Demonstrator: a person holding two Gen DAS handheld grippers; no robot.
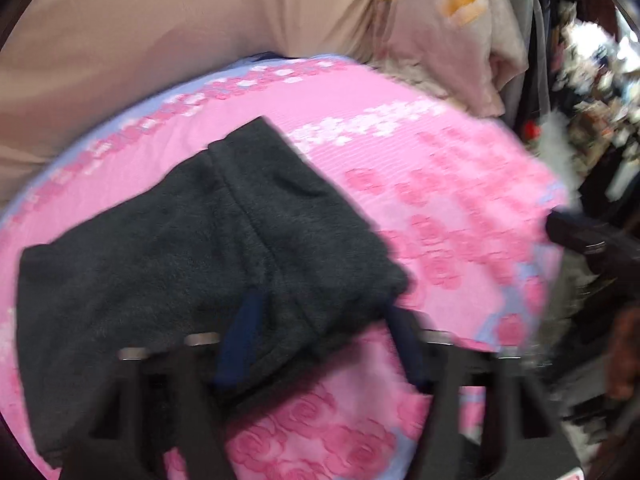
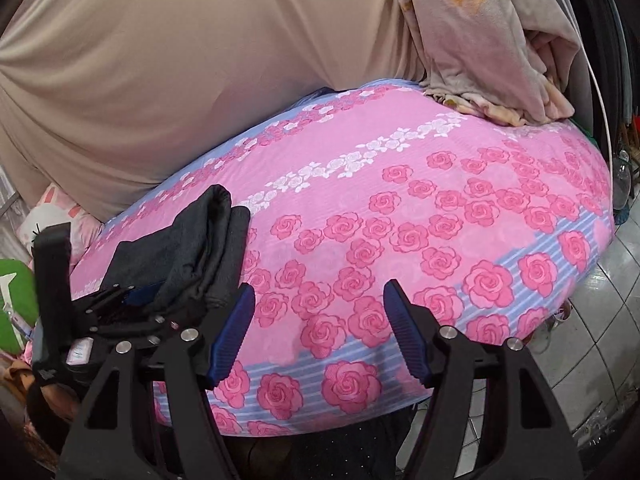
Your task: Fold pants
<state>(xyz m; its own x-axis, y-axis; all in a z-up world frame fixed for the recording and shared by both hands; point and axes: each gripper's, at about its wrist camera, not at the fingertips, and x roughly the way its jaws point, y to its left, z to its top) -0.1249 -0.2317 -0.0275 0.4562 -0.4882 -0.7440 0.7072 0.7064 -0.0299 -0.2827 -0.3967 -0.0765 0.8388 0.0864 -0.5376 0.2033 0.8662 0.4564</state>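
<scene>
The dark grey pants (image 1: pixel 192 248) lie folded in a thick stack on the pink rose-print bed sheet (image 1: pixel 400 152). My left gripper (image 1: pixel 320 336) is open, its blue fingertips (image 1: pixel 244 332) spread around the near right corner of the stack; the left one rests on the cloth. The view is motion-blurred. In the right wrist view the pants (image 2: pixel 200 248) sit at the left with the left gripper (image 2: pixel 120 300) at them. My right gripper (image 2: pixel 320 336) is open and empty above the bare sheet (image 2: pixel 400 220), to the right of the pants.
A beige curtain (image 2: pixel 200 60) hangs behind the bed. A crumpled pink blanket (image 2: pixel 492 60) lies at the far right corner. A white-tiled floor (image 2: pixel 600 340) is beyond the bed's right edge. A plush toy (image 2: pixel 52 216) and a green object (image 2: pixel 14 300) are at the left.
</scene>
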